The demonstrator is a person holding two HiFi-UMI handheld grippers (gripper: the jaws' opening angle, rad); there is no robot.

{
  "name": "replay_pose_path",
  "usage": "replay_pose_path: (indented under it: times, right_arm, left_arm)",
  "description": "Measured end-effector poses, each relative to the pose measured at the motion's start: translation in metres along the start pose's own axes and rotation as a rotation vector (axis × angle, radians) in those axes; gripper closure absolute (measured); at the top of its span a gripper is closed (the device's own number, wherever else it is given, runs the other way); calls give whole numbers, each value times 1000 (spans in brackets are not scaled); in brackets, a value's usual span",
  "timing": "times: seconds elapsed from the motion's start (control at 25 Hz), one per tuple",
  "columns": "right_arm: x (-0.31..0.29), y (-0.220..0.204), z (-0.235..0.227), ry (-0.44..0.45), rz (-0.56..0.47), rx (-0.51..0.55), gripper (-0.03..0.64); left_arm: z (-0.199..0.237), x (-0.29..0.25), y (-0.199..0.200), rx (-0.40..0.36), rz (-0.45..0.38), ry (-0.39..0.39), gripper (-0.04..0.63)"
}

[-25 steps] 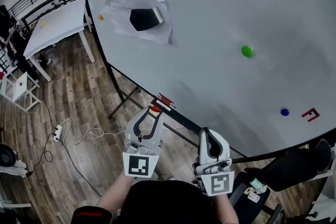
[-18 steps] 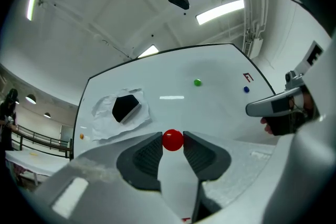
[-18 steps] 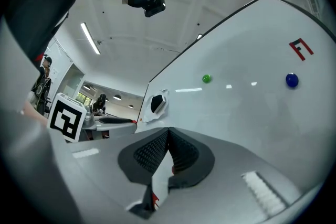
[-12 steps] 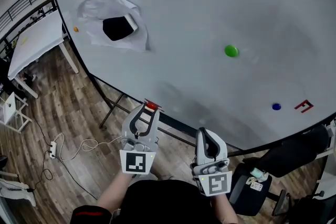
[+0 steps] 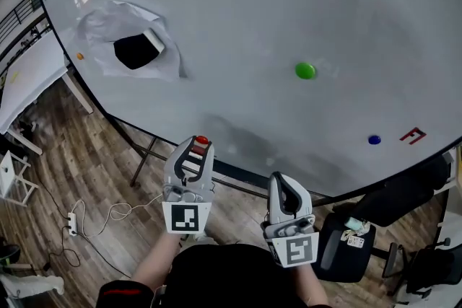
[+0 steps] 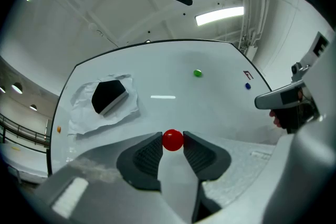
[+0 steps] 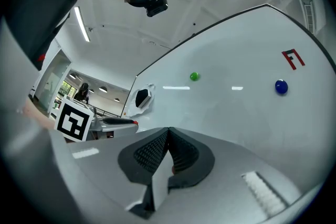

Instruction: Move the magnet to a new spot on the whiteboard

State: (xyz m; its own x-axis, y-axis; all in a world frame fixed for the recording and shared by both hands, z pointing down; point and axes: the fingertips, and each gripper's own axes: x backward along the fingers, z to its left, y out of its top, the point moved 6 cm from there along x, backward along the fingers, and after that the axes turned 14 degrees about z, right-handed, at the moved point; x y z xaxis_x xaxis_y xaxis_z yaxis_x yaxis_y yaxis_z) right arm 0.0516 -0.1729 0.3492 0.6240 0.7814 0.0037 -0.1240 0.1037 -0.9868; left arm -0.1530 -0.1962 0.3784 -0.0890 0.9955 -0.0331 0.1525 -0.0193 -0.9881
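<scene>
- The red magnet [image 6: 172, 140] is sitting between the tips of the left gripper [image 5: 201, 146], whose jaws are closing narrowly on its two sides. It is hanging over the near edge of the whiteboard [image 5: 253, 3], left of centre. No view is showing whether it is touching the board.
- It is looking like a small, rounded, glossy button, so it is probably going to handle as light and rigid but slippery. The smooth dome is giving the pads little to bite on, so a hold across the widest part, as here, is looking safest.
- The board's pull is likely going to snap it down once it is close, so easing it on flat is looking wiser than dropping it.
- The right gripper [image 7: 168, 132] is hovering just to the right, its jaws pressing together with nothing between them.
- Farther out, a green magnet [image 5: 305, 71] is sitting mid-board, and a blue magnet [image 5: 374, 140] is sitting near the right edge beside a red mark [image 5: 413, 135].
- At the far left, a black eraser [image 5: 137, 50] is lying on a crumpled white sheet [image 5: 101, 19], with a small orange dot [image 5: 79, 56] just left of it. Wide bare board is lying between these.
</scene>
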Motion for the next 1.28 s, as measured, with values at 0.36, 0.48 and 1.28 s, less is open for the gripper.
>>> replay_pose_path:
  times: [0.36,0.48,1.28]
  right_arm:
    - [-5,-5,0,-66,44,11,615]
    - [-6,-7,1,-82,70,13,615]
    - [-12,-17,-4,-202,122,13,615]
  left_arm:
    - [12,-27,-2,5,-1,-21,465]
    - [13,-34,-5,12,4,-32,465]
    - [19,-81,-16,-17,-8,-88,465]
